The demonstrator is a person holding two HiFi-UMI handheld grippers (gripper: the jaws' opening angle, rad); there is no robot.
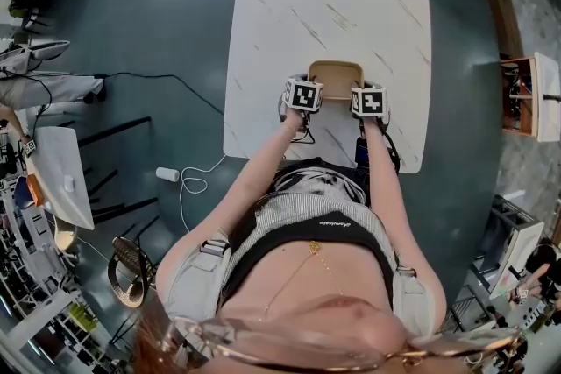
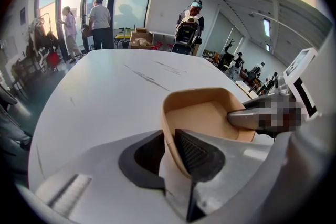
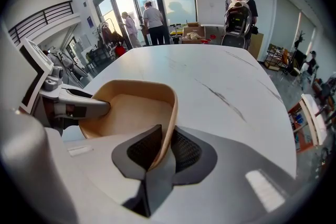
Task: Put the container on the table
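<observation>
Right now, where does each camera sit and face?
Head view: on the person's head, facing steeply down at table and container; forearms, torso, left gripper, right gripper show.
Left gripper view: on the left gripper, along its jaws, shut on the container's wall; right gripper opposite.
Right gripper view: on the right gripper, jaws shut on the other wall; left gripper opposite.
Shared: all show container and table.

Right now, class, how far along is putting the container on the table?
Done: the container is over the table. In hand: the left gripper and right gripper each clamp one wall. Left: letting go; whether it already rests on the table can't be told.
</observation>
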